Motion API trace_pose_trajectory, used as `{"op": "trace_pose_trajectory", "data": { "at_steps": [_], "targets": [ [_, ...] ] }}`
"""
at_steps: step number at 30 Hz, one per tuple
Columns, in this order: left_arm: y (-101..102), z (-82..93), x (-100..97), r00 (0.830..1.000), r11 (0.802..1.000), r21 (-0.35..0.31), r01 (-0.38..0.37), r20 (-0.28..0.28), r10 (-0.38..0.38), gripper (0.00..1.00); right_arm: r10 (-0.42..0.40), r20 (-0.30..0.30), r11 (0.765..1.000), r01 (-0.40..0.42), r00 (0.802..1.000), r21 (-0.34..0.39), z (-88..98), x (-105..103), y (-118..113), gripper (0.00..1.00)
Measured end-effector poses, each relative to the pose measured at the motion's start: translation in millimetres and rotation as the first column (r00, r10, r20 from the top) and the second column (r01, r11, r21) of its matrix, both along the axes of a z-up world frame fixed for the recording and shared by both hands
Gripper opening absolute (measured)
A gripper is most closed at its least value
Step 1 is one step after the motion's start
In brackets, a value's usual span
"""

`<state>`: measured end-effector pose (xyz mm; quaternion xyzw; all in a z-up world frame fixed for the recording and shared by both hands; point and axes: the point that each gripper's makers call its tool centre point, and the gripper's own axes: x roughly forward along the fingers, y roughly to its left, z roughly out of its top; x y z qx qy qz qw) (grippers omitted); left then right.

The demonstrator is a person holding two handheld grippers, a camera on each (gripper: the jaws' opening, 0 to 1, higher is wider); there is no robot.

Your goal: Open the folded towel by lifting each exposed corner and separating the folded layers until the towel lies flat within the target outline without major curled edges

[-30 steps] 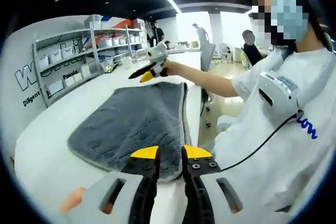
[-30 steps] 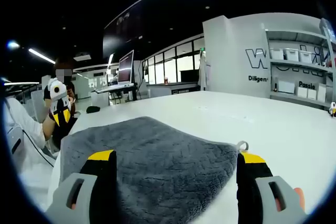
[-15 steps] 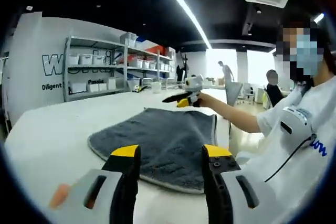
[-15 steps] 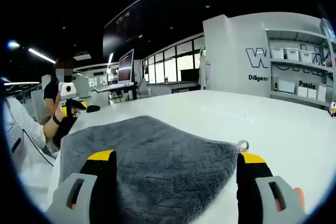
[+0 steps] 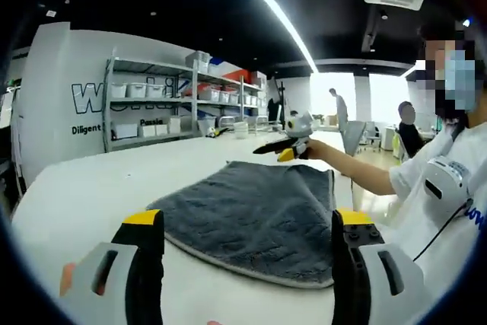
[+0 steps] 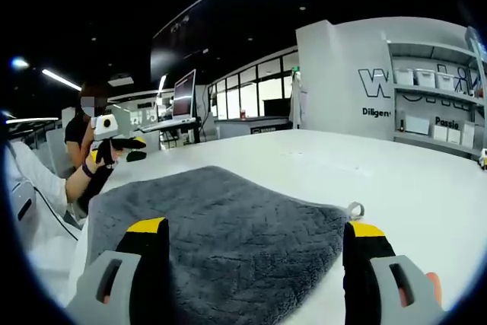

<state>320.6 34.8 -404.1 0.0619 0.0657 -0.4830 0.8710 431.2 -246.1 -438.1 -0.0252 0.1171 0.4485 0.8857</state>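
A grey folded towel [image 5: 251, 215] lies on the white table [image 5: 84, 188], just beyond my left gripper [image 5: 249, 222], whose jaws stand wide open above its near edge. At the towel's far corner a hand holds the right gripper [image 5: 275, 150] above the table. In the right gripper view the towel [image 6: 228, 226] spreads out between and ahead of my right gripper [image 6: 256, 227], which is open wide with nothing in it. A small loop tag [image 6: 354, 208] sticks out at the towel's right corner. The left gripper [image 6: 135, 148] hovers at the towel's far left end.
Metal shelves with white bins [image 5: 152, 104] stand along the wall behind the table and show again as shelves [image 6: 434, 104]. The person in a white shirt [image 5: 441, 188] stands at the table's side. Other people [image 5: 407, 123] and desks with monitors [image 6: 183, 104] are far behind.
My left gripper's jaws went from nearly shut to wide open, and the left view swung lower toward the towel. In the right view the left gripper rose. The towel lies as before.
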Motion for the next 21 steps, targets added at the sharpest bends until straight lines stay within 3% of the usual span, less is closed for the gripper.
{"op": "trace_pose_trajectory", "data": {
  "at_steps": [2, 5, 11, 15, 21],
  "targets": [
    [-4.2, -0.4, 9.4, 1.0, 0.999, 0.039, 0.008, 0.019, -0.009, 0.94, -0.002, -0.002, 1.0, 0.002, 1.0, 0.006, -0.2, 1.8, -3.7, 0.97],
    [-12.2, -6.0, 23.8, 0.999, 0.996, 0.08, 0.039, -0.003, -0.039, 0.98, 0.0, -0.003, 0.999, 0.0, 1.0, 0.038, 3.8, 3.0, -8.0, 0.97],
    [-26.8, -11.3, 58.2, 0.996, 0.994, 0.07, 0.089, -0.026, -0.087, 0.99, 0.01, -0.005, 0.996, -0.009, 1.0, 0.086, 8.8, 5.3, -13.4, 0.97],
    [-35.1, -7.6, 80.4, 0.991, 0.99, 0.042, 0.135, -0.026, -0.134, 0.99, 0.003, -0.007, 0.997, -0.002, 1.0, 0.08, 5.4, 8.5, -15.3, 0.97],
    [-48.5, 5.8, 118.0, 0.981, 0.978, -0.077, 0.193, -0.017, -0.194, 0.98, 0.013, -0.015, 0.999, -0.012, 1.0, 0.051, -4.3, 12.1, -13.6, 0.97]
  ]
}}
